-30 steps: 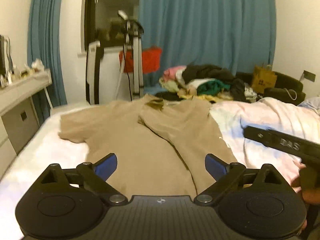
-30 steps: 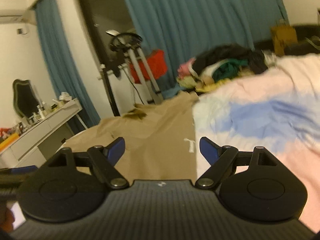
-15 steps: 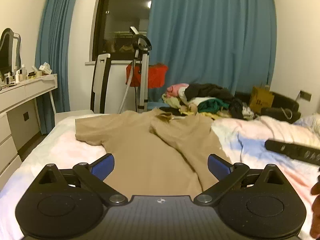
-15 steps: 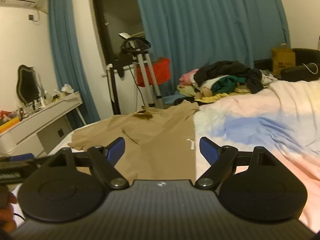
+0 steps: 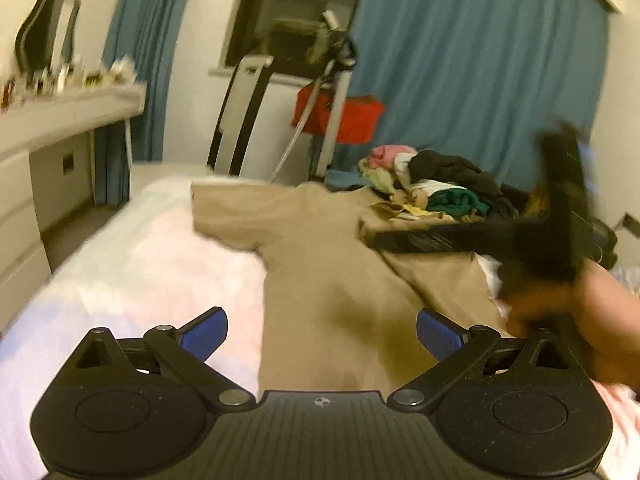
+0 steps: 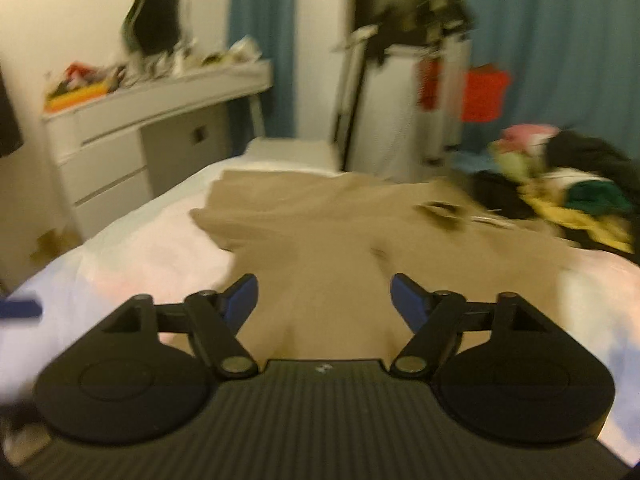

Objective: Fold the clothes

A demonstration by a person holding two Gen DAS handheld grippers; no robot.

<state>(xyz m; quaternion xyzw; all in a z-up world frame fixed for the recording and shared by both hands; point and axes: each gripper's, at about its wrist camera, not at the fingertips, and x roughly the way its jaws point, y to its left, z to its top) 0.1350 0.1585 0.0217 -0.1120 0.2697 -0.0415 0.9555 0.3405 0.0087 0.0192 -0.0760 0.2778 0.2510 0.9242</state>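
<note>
A tan short-sleeved shirt point(image 5: 320, 272) lies spread on the bed, its right side folded in over the body. My left gripper point(image 5: 322, 332) hovers open above the shirt's lower hem with nothing between its blue pads. The right gripper point(image 5: 400, 240) crosses the left wrist view as a blurred black bar over the folded side, held by a hand point(image 5: 592, 312). In its own view the right gripper point(image 6: 325, 300) hangs over the middle of the shirt point(image 6: 340, 240). Its jaws are closing, still wide apart, with nothing between them.
A heap of mixed clothes point(image 5: 436, 188) lies at the far end of the bed, right of the shirt. A white dresser point(image 6: 140, 120) with clutter stands to the left. A chair point(image 5: 240, 120), a tripod and blue curtains are behind. Pale bedding point(image 5: 152, 264) lies left of the shirt.
Both views have swung left and blurred. The right gripper has swept from the bed's right side to over the shirt, and its jaws have narrowed a little. The left gripper stays open.
</note>
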